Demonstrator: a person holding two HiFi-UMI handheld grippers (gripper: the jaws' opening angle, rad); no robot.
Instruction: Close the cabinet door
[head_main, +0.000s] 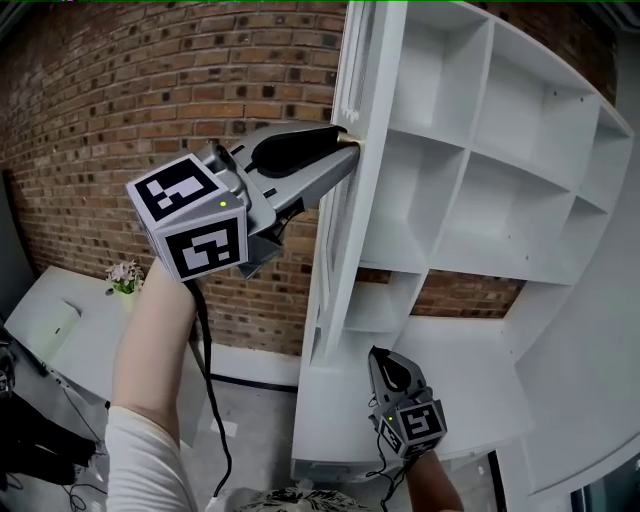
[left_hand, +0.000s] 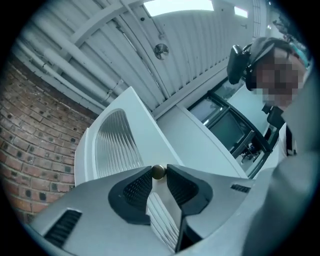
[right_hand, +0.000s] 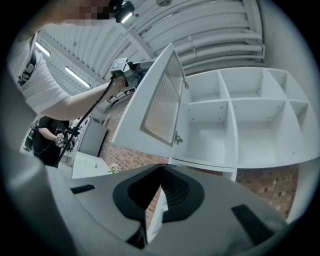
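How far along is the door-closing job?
Early on. Done: the left tool appears to pinch the brass knob. In hand: that grip. Still to do: the cabinet door stands wide open, shelves exposed, so the whole swing shut remains. The right tool is shut and empty.

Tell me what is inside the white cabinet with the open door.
The cabinet shows only bare white compartments, and nothing stands on any shelf in view. The open door swings across its left edge, so whatever lies behind the door cannot be seen.
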